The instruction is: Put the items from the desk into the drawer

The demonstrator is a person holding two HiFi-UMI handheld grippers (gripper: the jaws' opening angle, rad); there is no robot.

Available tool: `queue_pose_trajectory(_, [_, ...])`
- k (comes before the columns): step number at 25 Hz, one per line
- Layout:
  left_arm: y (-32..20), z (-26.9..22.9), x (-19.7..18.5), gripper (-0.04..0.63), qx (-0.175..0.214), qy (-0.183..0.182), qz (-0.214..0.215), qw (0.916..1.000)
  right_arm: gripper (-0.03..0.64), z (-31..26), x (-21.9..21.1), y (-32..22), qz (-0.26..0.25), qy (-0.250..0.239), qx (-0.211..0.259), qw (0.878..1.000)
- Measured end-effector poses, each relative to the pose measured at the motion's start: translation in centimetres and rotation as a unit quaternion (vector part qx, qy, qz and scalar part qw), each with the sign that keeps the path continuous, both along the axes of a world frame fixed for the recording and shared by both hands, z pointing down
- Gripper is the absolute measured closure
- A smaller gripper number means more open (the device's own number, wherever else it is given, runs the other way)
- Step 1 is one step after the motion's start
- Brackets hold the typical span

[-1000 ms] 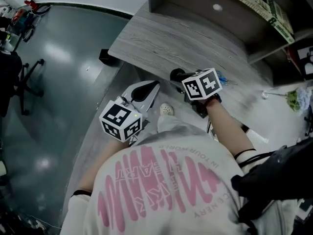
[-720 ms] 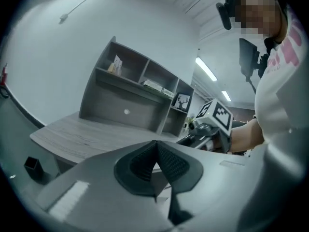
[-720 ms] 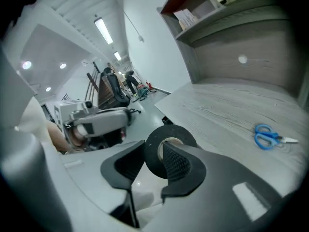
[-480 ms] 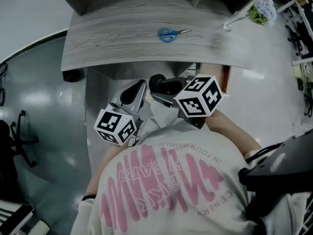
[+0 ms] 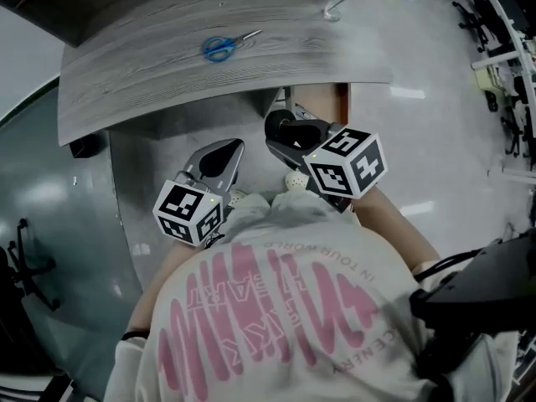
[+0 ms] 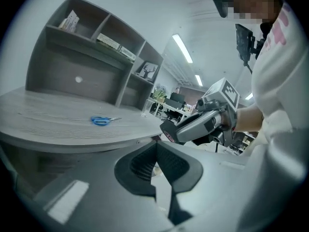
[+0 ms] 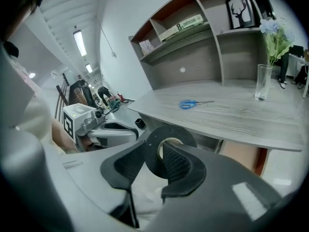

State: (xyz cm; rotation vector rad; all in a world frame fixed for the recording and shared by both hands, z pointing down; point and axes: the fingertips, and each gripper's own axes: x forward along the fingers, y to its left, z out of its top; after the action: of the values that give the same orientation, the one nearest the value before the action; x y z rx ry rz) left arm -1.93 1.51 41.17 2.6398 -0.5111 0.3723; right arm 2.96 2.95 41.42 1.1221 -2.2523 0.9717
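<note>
- The right tool (image 7: 153, 153) is clamped on a roll of black tape (image 7: 166, 132). One jaw pad presses the roll's flat outer face and the other passes through its hole, so the ring stands on edge.
- In the head view the right tool (image 5: 289, 136) sits just off the bench's front edge, below the tabletop, with the roll of black tape (image 5: 278, 124) at its tip.
- The left tool (image 6: 157, 146) has its jaw tips together, and nothing lies between them.
- In the head view the left tool (image 5: 228, 153) is beside the right one and apart from it. Both are held in front of the person's white, pink-printed shirt (image 5: 276, 308).
- A pair of blue-handled scissors (image 5: 219, 47) lies flat on the grey wood-grain bench (image 5: 126, 82), near the middle of the top and well apart from both tools.
- A clear vase (image 7: 263, 81) of flowers stands upright near the bench's right end.
- A shelf unit (image 7: 193, 57) rises along the back of the bench. Boxes lie on its upper shelf and a framed deer picture (image 7: 244, 8) stands in a right-hand compartment.
- A brown panel (image 5: 322, 107) shows under the bench's front edge, just beyond the right tool. I cannot tell whether it is the drawer.
</note>
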Motion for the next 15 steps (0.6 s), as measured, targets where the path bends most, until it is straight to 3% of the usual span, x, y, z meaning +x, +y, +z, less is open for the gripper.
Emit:
queue_pose_trajectory(7, [-0.9, 0.1, 4.8, 0.575, -0.009, -0.012, -0.029, 0.9995, 0.499, 2.3, 6.4, 1.0, 0.009, -0.010, -0.025, 1.000])
queue_pose_trajectory(15, [-0.7, 3.5, 10.8, 0.575, -0.034, -0.055, -0.054, 0.9964, 0.499, 8.1, 14.0, 1.1, -0.008, 0.005, -0.057, 0.998])
